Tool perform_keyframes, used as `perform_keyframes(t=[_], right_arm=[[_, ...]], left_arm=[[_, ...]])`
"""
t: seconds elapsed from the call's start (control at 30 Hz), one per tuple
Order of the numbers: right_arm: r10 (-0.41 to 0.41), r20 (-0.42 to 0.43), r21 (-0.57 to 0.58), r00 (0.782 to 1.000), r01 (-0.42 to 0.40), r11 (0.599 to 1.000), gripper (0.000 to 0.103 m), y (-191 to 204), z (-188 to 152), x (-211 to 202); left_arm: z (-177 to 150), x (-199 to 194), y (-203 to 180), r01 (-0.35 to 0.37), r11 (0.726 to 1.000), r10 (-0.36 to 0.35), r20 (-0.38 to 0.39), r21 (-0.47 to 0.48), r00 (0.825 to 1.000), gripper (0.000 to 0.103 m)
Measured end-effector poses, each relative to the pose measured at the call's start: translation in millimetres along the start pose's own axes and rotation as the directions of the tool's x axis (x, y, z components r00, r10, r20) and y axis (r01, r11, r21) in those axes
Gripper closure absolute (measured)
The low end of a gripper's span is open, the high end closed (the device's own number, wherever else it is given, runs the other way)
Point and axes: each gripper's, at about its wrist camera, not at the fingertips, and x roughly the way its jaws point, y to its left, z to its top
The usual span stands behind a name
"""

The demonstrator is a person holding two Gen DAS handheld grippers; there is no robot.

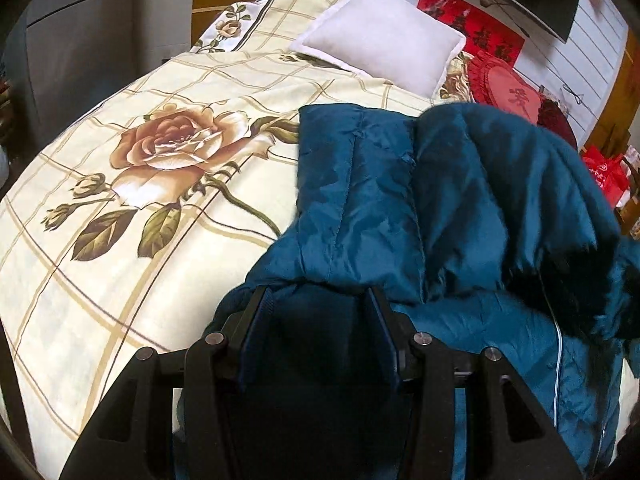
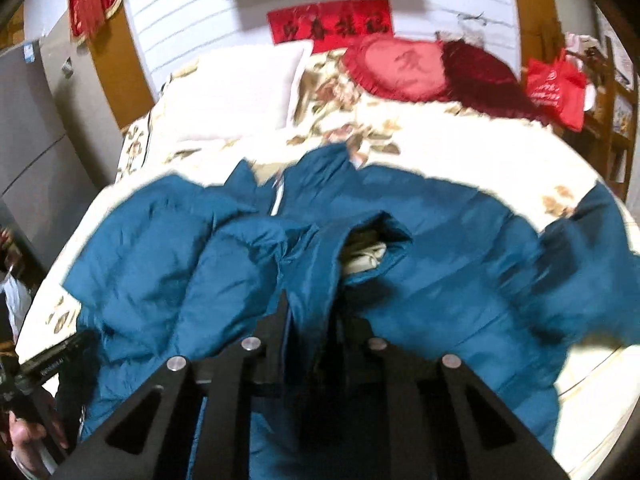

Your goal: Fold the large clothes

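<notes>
The big teal quilted puffer jacket (image 2: pixel 420 240) was sprawled across the bed with the cream rose-print cover (image 1: pixel 120 240), one sleeve folded back over the body in the left wrist view. In the right wrist view it spread nearly edge to edge, with a bit of pale lining showing in an opening near the middle.

The left claw (image 1: pixel 320 320) pointed forward and low over the near edge of the jacket, its two fingers standing apart with dark teal fabric bunched up between them. The pads looked like they were pressing the cloth, but I couldn't really tell whether that was a real grip or just fabric sitting in the gap. The right claw (image 2: pixel 310 320) was tipped down at the jacket's middle, fingers pulled close together with a ridge of teal fabric pinched between them, so that one was clamped on the jacket. That frame was pretty motion-blurred.

Further back sat a white square pillow (image 1: pixel 380 36), a red heart-shaped cushion (image 2: pixel 396 68) with a dark character on it, and a red banner (image 2: pixel 330 24) with black Chinese characters on the wall, too blurry for me to read. A red bag (image 2: pixel 554 92) with white printing hung off to the right, also unreadable.
</notes>
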Motion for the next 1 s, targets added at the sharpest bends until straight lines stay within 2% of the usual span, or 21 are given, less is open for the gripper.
perform_keyframes(t=[0.2, 0.33, 0.43, 0.53, 0.57, 0.63, 0.7, 0.8, 0.9, 1.0], right_arm=[[-0.127, 0.052, 0.023, 0.991, 0.126, 0.992, 0.088, -45.0, 29.1, -5.4], [-0.187, -0.012, 0.022, 0.982, 0.188, 0.982, 0.089, -66.0, 30.6, 28.1], [-0.269, -0.071, -0.052, 0.960, 0.266, 0.963, 0.089, -64.2, 20.9, 66.6], [-0.303, -0.080, -0.113, 0.949, 0.294, 0.949, 0.088, -60.5, 9.9, 81.2], [-0.306, -0.091, -0.115, 0.948, 0.295, 0.948, 0.085, -61.9, 8.7, 81.9], [-0.296, -0.118, -0.087, 0.948, 0.287, 0.954, 0.063, -66.9, 7.5, 74.9], [-0.246, -0.121, -0.023, 0.962, 0.245, 0.969, 0.047, -77.5, 10.4, 57.5], [-0.227, -0.077, 0.006, 0.971, 0.228, 0.974, 0.044, -81.9, 17.9, 29.6], [-0.171, -0.041, -0.005, 0.984, 0.171, 0.985, 0.044, -71.3, 27.7, 11.3], [-0.104, -0.051, -0.045, 0.993, 0.101, 0.994, 0.044, -49.3, 33.3, 13.9]], left_arm=[[4.0, 5.2, 10.3, 0.027, 0.999, -0.027, 0.001, -0.038, 1.000, 0.073], [1.5, 9.2, 7.3, 0.017, 1.000, -0.017, 0.001, -0.017, 1.000, 0.073], [1.7, 9.6, 5.8, 0.010, 1.000, -0.010, -0.003, -0.011, 1.000, 0.073], [1.7, 5.1, 5.3, 0.007, 1.000, -0.006, -0.016, 0.001, 1.000, 0.073], [1.3, 0.4, 5.2, 0.009, 1.000, -0.009, -0.014, 0.003, 1.000, 0.073], [0.2, -14.7, 4.8, 0.025, 1.000, -0.025, 0.013, 0.013, 1.000, 0.073], [0.6, -30.5, 2.8, 0.032, 0.999, -0.034, 0.055, 0.032, 0.998, 0.073], [5.3, -47.3, -3.4, 0.037, 0.998, -0.044, 0.113, 0.059, 0.993, 0.073], [14.8, -44.5, -16.8, 0.042, 0.996, -0.051, 0.105, 0.082, 0.993, 0.073], [23.4, -30.9, -32.8, 0.049, 0.995, -0.057, 0.095, 0.088, 0.994, 0.073]])
